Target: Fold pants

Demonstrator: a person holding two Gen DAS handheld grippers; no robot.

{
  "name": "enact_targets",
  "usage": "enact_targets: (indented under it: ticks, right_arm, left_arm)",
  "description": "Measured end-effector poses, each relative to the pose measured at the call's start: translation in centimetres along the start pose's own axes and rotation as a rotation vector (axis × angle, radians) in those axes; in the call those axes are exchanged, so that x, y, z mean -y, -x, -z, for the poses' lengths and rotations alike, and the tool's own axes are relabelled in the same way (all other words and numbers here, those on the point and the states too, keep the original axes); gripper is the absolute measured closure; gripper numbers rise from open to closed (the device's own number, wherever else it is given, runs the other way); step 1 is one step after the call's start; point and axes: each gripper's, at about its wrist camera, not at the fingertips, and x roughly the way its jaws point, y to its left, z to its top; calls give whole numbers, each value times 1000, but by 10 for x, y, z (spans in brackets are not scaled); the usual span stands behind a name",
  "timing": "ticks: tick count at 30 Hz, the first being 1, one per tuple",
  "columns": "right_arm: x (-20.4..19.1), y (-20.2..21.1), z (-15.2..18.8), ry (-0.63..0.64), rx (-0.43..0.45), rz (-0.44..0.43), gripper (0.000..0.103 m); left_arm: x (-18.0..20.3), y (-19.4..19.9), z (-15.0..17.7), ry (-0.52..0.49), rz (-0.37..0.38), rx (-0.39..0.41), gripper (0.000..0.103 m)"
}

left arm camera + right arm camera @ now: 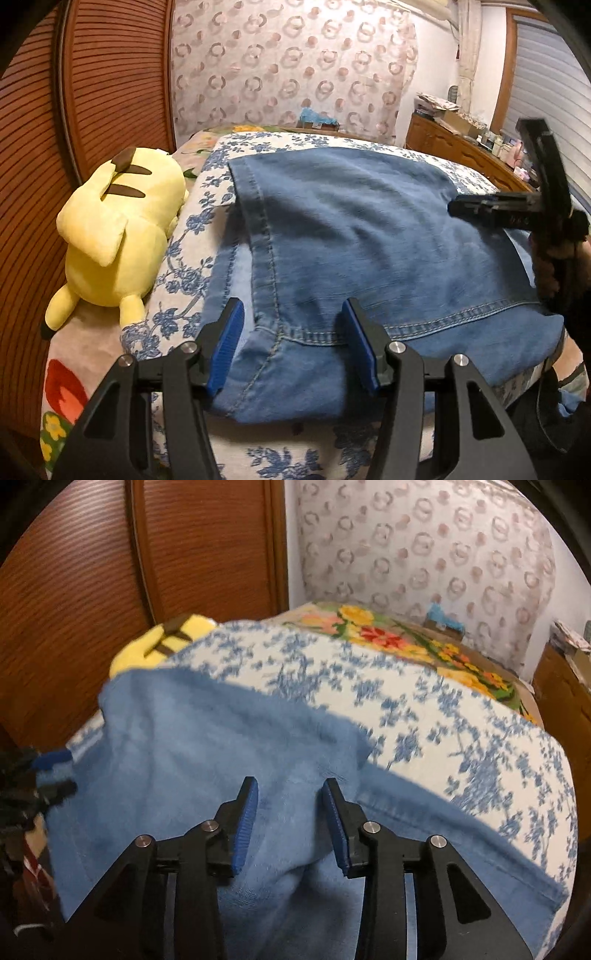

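Blue denim pants (369,240) lie folded flat on a bed with a white cover printed with blue flowers (207,206). A stitched hem runs across the near end. My left gripper (293,310) hovers open over that near hem, its blue pads apart and not pressing the cloth. Seen from the left wrist, my right gripper (476,210) is at the pants' right edge. In the right wrist view it (290,786) stands open low over the pants (177,760), with cloth lying between the pads but not pinched. That view is blurred. The left gripper (51,771) shows at its left edge.
A yellow plush toy (118,236) lies on the bed left of the pants, against a brown louvred wardrobe door (37,177). A wooden dresser (461,147) with clutter stands at the back right. A bright floral blanket (388,635) covers the far bed.
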Motion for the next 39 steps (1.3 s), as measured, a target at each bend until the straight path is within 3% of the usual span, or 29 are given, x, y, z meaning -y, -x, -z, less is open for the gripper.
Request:
enact_targets:
  ticks: [5,8,12,13,21,26,30,32,34,39]
  right_arm:
    - [1,-14,11,-3,-14,2,60]
    - [-7,-15,13,35,-12,34,55]
    - [-9,-15,15,47,-16,58,51]
    - [-7,-16,15,39,-17,54,49]
    - [-4,-14,15,34,-8,66,47]
    - [-6,-10,16,39,8,91,46]
    - [-5,-7,17,34,5,92,46]
    - [-6,-9,17,36,-2,94,46]
    - [-8,-11,16,35,-8,93,46]
    - [-6,-13,15,22,-12,81,45]
  left_arm:
    - [0,4,4,-3,12,11,48]
    - [-1,7,4,1,12,26,60]
    - [-6,9,4,16,2,42,90]
    - [-7,9,5,13,-6,42,94]
    - [-17,32,9,7,-6,92,98]
    - [-21,25,7,12,-8,67,97]
    - [-21,28,5,37,11,75,93]
    - [-20,30,3,31,19,81,84]
    - [-17,35,1,19,18,96,66]
    - [-5,31,-5,-30,14,53,45]
